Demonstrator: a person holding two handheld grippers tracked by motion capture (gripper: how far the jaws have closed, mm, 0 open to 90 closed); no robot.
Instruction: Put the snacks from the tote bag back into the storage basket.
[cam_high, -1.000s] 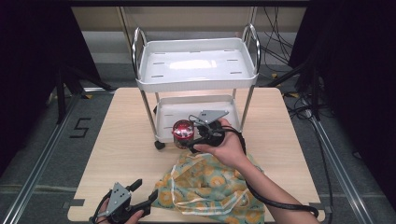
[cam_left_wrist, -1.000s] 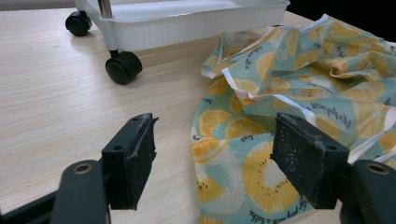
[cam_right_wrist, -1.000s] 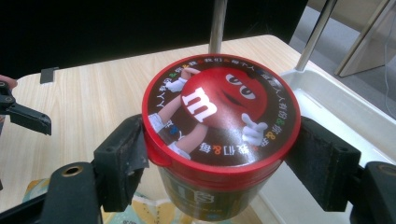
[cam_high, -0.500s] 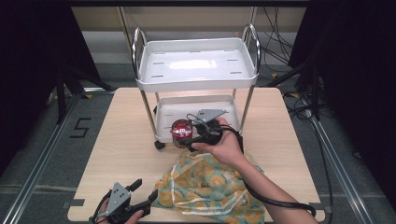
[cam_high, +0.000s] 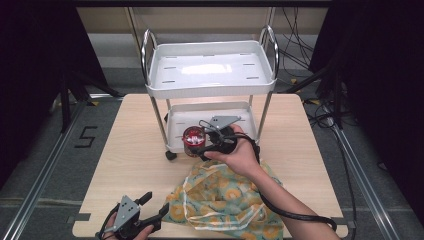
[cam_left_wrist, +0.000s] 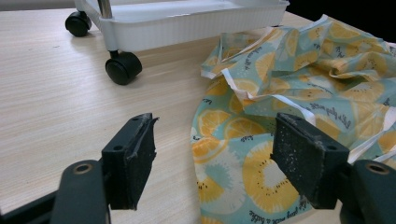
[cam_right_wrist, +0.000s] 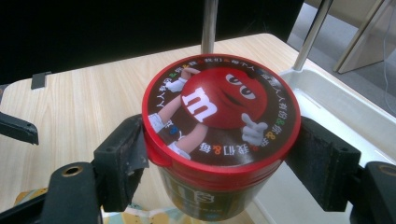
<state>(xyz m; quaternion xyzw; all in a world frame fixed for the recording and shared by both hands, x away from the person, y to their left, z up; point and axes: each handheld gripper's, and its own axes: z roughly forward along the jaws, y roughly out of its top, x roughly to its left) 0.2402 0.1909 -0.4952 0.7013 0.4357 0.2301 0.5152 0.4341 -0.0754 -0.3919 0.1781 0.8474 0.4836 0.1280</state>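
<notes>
A round tub with a red M&M's lid (cam_right_wrist: 219, 116) sits between the jaws of my right gripper (cam_right_wrist: 219, 161), which is shut on it. In the high view the tub (cam_high: 194, 139) hangs at the front left edge of the white cart's lower shelf (cam_high: 175, 132), held by the right gripper (cam_high: 212, 142). A cloth bag printed with yellow citrus slices (cam_high: 225, 197) lies crumpled on the table in front of the cart. My left gripper (cam_high: 150, 212) rests open near the table's front edge, its jaws on either side of the bag's near corner (cam_left_wrist: 243, 172).
The two-tier white cart (cam_high: 210, 70) stands on black castors (cam_left_wrist: 123, 67) at the back middle of the wooden table (cam_high: 125, 160). Its top tray holds nothing. The right gripper's black cable (cam_high: 295, 215) trails toward the front right. Bare tabletop lies to the left and right.
The right gripper with the tub has shifted very slightly; otherwise nothing has visibly moved.
</notes>
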